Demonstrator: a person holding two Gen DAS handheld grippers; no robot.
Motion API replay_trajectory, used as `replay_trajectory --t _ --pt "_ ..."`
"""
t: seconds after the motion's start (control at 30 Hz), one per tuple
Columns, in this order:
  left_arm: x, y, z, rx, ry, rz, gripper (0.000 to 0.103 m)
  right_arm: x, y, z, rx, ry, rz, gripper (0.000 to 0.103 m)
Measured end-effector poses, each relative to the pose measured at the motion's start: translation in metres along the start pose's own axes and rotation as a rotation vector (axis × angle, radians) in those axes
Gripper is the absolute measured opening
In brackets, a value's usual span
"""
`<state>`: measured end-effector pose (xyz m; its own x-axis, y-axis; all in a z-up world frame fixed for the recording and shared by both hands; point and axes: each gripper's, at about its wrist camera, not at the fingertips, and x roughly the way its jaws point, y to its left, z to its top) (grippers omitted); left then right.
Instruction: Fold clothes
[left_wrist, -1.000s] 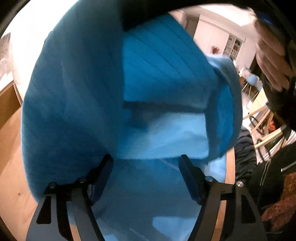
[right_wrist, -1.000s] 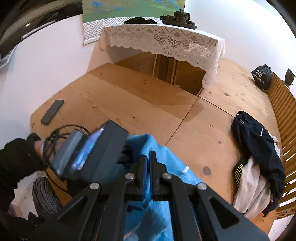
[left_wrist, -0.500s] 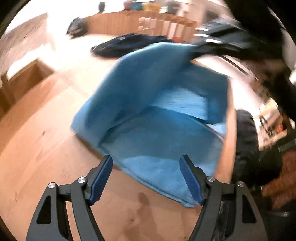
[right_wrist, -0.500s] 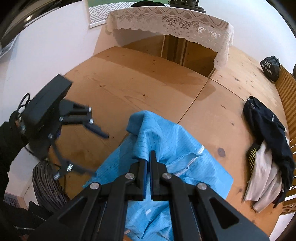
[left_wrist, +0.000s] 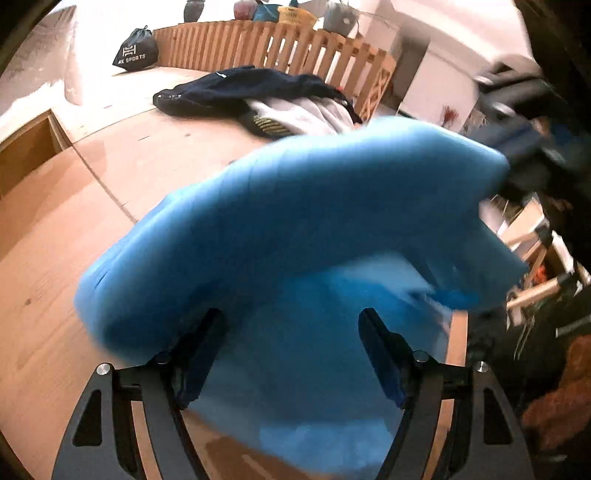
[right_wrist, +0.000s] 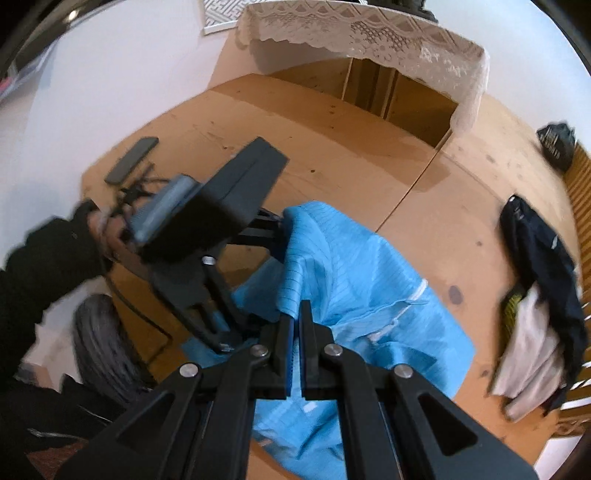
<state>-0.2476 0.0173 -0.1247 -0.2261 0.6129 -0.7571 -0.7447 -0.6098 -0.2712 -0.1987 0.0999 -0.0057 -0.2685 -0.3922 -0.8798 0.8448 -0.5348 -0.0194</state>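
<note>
Both grippers on blue garment (right_wrist: 347, 273) — right gripper (right_wrist: 294, 325) pinching, left gripper (left_wrist: 291, 332) wide

The blue shirt (left_wrist: 295, 221) is all blurry. It hides the desk's (left_wrist: 55, 258) near edge. The pile of clothes (right_wrist: 535, 302) is blurry too.

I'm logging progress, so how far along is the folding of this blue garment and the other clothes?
Nothing looks folded. In hand: the right gripper is shut on the blue garment, lifting a ridge of it off the wooden table, while the left gripper is open at the cloth. Left: the fold itself, plus the dark and white clothes pile.
</note>
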Motion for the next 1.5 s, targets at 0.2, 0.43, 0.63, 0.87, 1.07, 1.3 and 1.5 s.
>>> replay_trajectory --t 0.2,0.43,0.63,0.87,1.07,1.3,1.5 --pt "-0.062 0.013 -0.048 -0.061 0.027 0.061 0.073 0.031 0.02 -0.02 -0.016 0.095 0.14 0.002" --pt "-0.057 0.051 -0.067 -0.193 0.015 0.072 0.073 0.097 0.061 -0.049 -0.069 0.216 0.207 0.003" --pt "-0.061 0.036 -0.068 -0.119 0.018 0.056 0.072 0.066 0.051 -0.069 0.027 0.185 0.377 0.022" --pt "-0.074 -0.027 -0.029 0.045 -0.032 0.059 0.073 -0.01 -0.028 -0.109 0.174 -0.069 0.244 0.045" --pt "-0.006 -0.033 -0.019 0.006 0.1 -0.034 0.074 0.047 -0.1 -0.127 0.416 -0.038 0.116 0.042" --pt "-0.006 -0.042 -0.036 0.034 0.151 0.031 0.073 0.066 -0.074 -0.13 0.31 0.014 0.111 0.037" --pt "-0.051 -0.081 -0.029 0.11 0.063 0.033 0.073 0.082 -0.062 -0.093 0.269 0.02 0.179 0.025"
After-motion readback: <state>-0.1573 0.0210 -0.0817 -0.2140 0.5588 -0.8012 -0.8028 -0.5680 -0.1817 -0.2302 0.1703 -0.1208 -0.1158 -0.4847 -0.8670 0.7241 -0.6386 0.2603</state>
